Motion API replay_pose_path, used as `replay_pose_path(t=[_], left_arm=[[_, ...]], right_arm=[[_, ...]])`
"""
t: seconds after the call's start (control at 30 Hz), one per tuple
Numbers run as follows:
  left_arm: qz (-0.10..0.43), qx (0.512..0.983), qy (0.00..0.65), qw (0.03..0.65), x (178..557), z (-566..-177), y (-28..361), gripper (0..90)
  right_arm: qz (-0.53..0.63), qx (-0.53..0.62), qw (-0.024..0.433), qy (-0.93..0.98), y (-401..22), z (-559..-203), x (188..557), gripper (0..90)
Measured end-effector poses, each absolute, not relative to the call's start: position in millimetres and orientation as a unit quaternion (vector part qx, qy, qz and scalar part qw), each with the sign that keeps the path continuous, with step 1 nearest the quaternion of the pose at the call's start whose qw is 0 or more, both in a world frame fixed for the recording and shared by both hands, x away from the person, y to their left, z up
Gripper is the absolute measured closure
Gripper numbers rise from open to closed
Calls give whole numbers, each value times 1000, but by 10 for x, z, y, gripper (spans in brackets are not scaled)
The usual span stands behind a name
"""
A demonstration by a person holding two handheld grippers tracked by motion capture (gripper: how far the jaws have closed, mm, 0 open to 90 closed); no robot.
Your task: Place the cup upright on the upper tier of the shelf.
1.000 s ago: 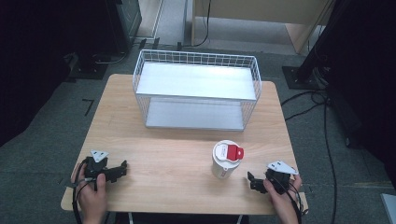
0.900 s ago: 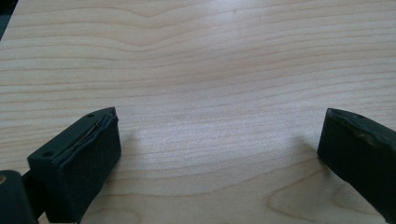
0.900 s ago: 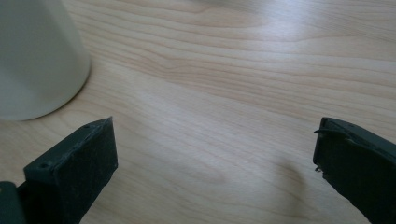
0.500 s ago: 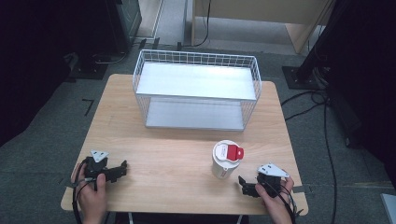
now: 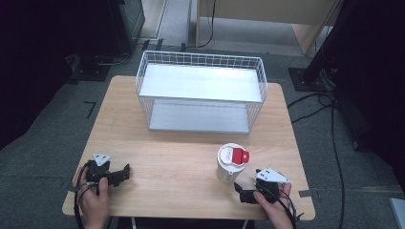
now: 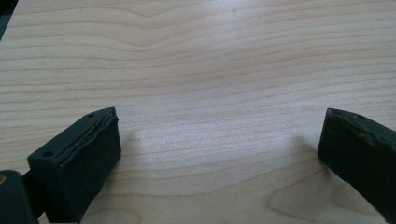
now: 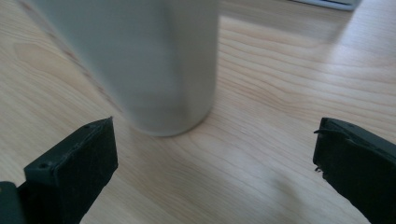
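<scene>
A: Step in hand, as I judge it: approach to a grasp. Right gripper (image 5: 244, 192) sits low at the near right, jaws wide apart, nothing between them; the white cup (image 5: 230, 164) with a red lid tab stands upright just beyond.

B: Left gripper (image 5: 120, 172)?

A: Near left, jaws spread over bare wood, idle.

B: Next move?

A: Probably advance until the cup's wall sits between the jaws, then close squarely; it's tall and could tip.

B: Surroundings?

A: Pale wooden table (image 5: 181, 157); white wire basket (image 5: 200, 90) at the far side, a shelf inside; grey floor, dark stands, cables.
</scene>
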State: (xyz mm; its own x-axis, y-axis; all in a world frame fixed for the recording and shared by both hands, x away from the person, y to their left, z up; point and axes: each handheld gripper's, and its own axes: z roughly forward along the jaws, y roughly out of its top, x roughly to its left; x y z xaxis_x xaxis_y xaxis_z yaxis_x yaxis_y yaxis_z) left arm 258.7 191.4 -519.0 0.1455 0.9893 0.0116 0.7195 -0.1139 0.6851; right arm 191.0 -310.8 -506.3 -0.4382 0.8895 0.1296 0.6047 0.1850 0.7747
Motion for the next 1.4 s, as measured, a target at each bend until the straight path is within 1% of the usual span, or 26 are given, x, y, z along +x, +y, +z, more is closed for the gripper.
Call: replay_pose_path(t=[0.2, 0.27, 0.37, 0.63, 0.83, 1.0, 1.13, 1.4], left_arm=[[245, 705, 606, 275, 2587, -5191, 1914, 0], [245, 705, 606, 275, 2587, -5191, 1914, 0], [245, 705, 606, 275, 2587, -5191, 1914, 0], [245, 705, 606, 275, 2587, -5191, 1914, 0], [245, 705, 606, 275, 2587, -5191, 1914, 0], [245, 705, 606, 275, 2587, -5191, 1914, 0], [245, 705, 606, 275, 2587, -5191, 1914, 0], [245, 705, 606, 275, 2587, -5190, 1914, 0]], right_arm=[[422, 491, 166, 744, -3008, -5030, 1915, 1], [433, 493, 164, 736, -2981, -5012, 1918, 21], [441, 500, 172, 725, -2942, -4984, 1924, 63], [460, 498, 180, 713, -2846, -4924, 1936, 71], [462, 495, 196, 710, -2761, -4891, 1956, 78], [476, 493, 205, 699, -2709, -4849, 1965, 122], [475, 494, 215, 695, -2668, -4831, 1985, 114], [476, 503, 221, 687, -2615, -4833, 2022, 92]])
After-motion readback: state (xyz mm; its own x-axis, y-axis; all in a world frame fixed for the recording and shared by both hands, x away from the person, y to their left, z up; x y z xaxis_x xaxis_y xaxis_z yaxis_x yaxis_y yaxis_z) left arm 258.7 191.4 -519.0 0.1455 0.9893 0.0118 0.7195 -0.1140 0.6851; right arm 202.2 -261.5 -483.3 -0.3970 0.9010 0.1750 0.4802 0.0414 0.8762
